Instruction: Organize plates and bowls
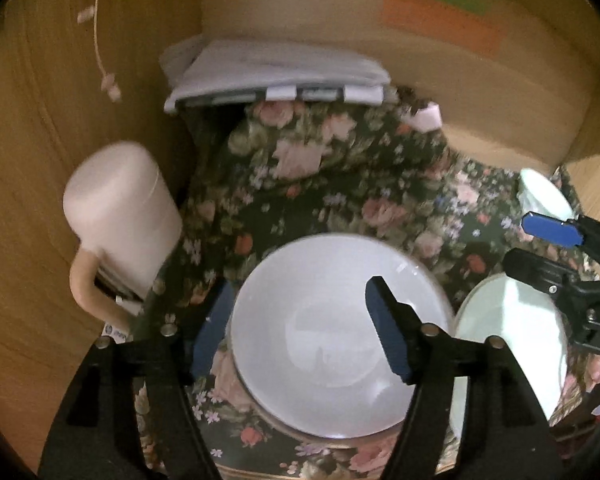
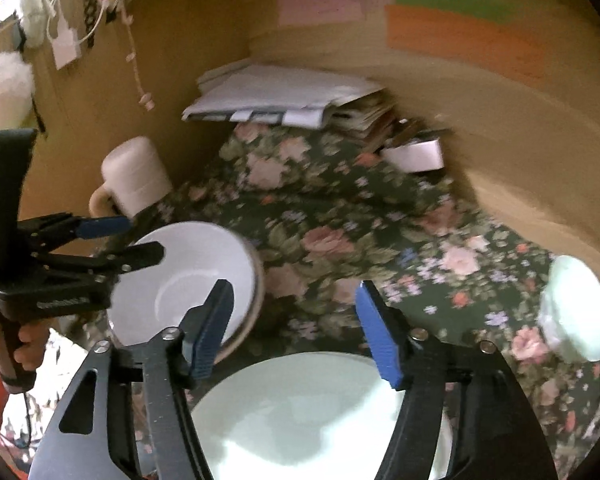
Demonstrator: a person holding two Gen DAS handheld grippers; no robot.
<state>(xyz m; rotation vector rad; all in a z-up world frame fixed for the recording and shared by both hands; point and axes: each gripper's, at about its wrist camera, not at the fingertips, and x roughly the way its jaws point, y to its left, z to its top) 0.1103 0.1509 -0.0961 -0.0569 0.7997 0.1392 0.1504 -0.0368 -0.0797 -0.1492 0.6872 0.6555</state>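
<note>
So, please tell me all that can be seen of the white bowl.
The white bowl is round, deep, glossy and looks ceramic. It stands upright and empty, apparently on a gold-rimmed plate on the floral cloth. The left gripper is open around its near rim: one finger inside, the other outside; contact is unclear. A pale green bowl sits close beside it.

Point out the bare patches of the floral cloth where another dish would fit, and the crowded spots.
Freest: the floral cloth between the white bowl, the paper stack and the small green dish. Crowded: the near edge, where the white bowl and the pale green bowl sit close under both grippers, and the left corner by the upturned mug.
</note>
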